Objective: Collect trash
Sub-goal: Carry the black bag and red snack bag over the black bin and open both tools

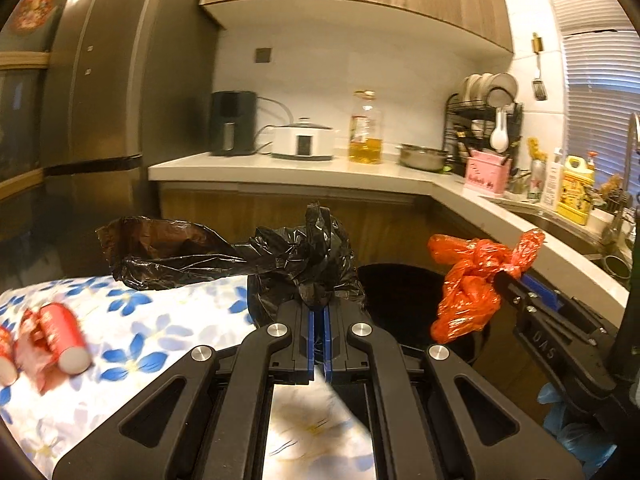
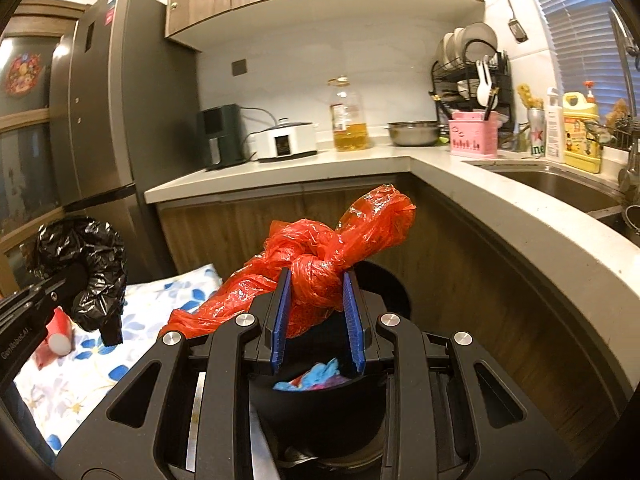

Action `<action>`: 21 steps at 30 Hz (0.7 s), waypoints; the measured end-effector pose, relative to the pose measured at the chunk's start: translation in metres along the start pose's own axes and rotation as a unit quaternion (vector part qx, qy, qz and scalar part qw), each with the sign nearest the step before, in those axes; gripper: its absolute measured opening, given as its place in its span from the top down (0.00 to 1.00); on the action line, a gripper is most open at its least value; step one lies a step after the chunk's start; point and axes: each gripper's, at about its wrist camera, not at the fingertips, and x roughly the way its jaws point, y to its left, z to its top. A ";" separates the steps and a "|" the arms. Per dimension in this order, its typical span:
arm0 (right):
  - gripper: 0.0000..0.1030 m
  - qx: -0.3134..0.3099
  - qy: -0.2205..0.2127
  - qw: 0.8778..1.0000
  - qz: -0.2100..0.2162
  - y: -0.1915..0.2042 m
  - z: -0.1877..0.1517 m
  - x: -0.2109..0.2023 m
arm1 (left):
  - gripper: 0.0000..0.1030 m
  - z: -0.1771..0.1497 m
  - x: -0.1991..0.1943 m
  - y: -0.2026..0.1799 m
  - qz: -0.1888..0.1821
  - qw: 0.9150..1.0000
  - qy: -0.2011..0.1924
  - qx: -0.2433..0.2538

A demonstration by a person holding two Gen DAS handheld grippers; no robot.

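My left gripper (image 1: 319, 310) is shut on a crumpled black plastic bag (image 1: 256, 254), held above the edge of the flowered table (image 1: 160, 320). It also shows in the right wrist view (image 2: 92, 276). My right gripper (image 2: 317, 280) is shut on a knotted orange plastic bag (image 2: 320, 264), held above a black trash bin (image 2: 320, 412) with blue and pink scraps inside. The orange bag (image 1: 472, 280) and the bin (image 1: 404, 304) also show in the left wrist view. Red paper cups (image 1: 64, 336) lie on the table at the left.
A kitchen counter (image 2: 480, 196) wraps around behind and to the right, with a sink (image 2: 560, 184), an oil bottle (image 2: 348, 116), a steel bowl (image 2: 412, 132) and a dish rack (image 2: 472, 76). A tall grey fridge (image 2: 104, 120) stands at the left.
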 end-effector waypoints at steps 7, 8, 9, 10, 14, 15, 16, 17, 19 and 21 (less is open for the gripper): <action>0.75 0.007 0.003 1.000 -0.013 -0.015 0.002 0.011 | 0.97 0.005 0.026 -0.026 -0.054 0.998 0.005 0.016; 0.75 0.008 0.004 1.000 -0.013 -0.015 0.002 0.013 | 0.97 0.005 0.030 -0.028 -0.061 0.998 0.007 0.018; 0.75 0.010 0.005 1.000 -0.015 -0.018 0.002 0.015 | 0.97 0.004 0.034 -0.031 -0.067 0.997 0.009 0.020; 0.75 0.010 0.005 1.000 -0.016 -0.019 0.002 0.015 | 0.97 0.004 0.038 -0.033 -0.074 0.997 0.011 0.020; 0.75 0.009 0.005 1.000 -0.017 -0.021 0.003 0.021 | 0.97 0.004 0.049 -0.037 -0.090 0.996 0.014 0.020; 0.75 0.009 0.004 1.000 -0.017 -0.021 0.003 0.021 | 0.97 0.004 0.051 -0.037 -0.092 0.995 0.015 0.021; 0.75 0.008 0.004 1.000 -0.018 -0.022 0.004 0.022 | 0.97 0.003 0.054 -0.038 -0.094 0.995 0.017 0.021; 0.75 0.007 0.004 1.000 -0.017 -0.022 0.004 0.024 | 0.97 0.002 0.057 -0.038 -0.096 0.995 0.018 0.020; 0.75 0.006 0.006 1.000 -0.018 -0.023 0.004 0.027 | 0.97 0.002 0.061 -0.040 -0.101 0.995 0.021 0.018; 0.75 0.005 0.008 1.000 -0.017 -0.023 0.003 0.029 | 0.97 0.001 0.066 -0.040 -0.105 0.994 0.024 0.017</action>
